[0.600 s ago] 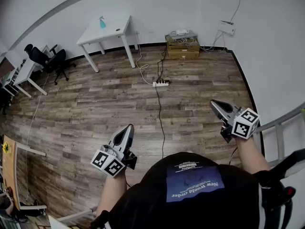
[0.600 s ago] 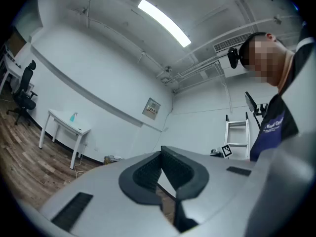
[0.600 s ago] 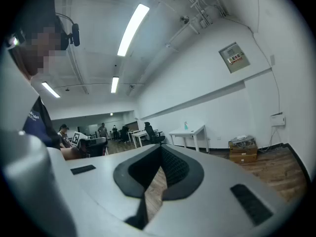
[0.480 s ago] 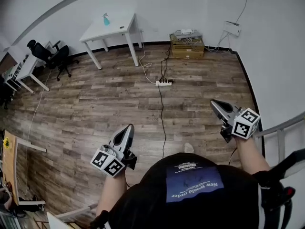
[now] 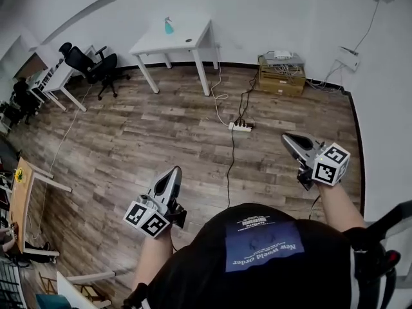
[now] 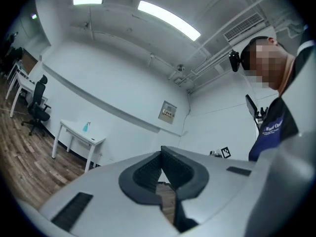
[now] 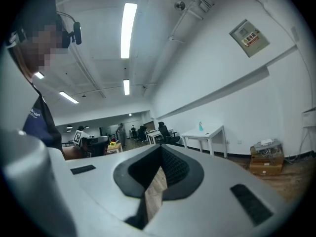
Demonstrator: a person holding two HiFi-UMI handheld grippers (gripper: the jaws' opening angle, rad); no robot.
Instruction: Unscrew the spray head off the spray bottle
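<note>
A small teal spray bottle (image 5: 168,26) stands upright on a white table (image 5: 183,42) against the far wall, across the wooden floor from me. The left gripper view shows the bottle (image 6: 87,127) tiny on that table (image 6: 78,133); in the right gripper view the bottle (image 7: 200,127) is also far off. My left gripper (image 5: 174,173) is held low in front of the body, jaws shut with nothing between them. My right gripper (image 5: 287,140) is held out at the right, also shut and empty. Both are far from the bottle.
Black office chairs (image 5: 91,64) and desks stand at the far left. A power strip (image 5: 239,127) with cables lies on the floor, and a cardboard box (image 5: 282,77) sits by the wall. A small wooden table (image 5: 19,195) is at the left edge. People stand far off (image 7: 121,131).
The view has swung: the white table with the bottle, the box and the power strip now sit further right in the picture. Both grippers keep their places by the body, still shut.
</note>
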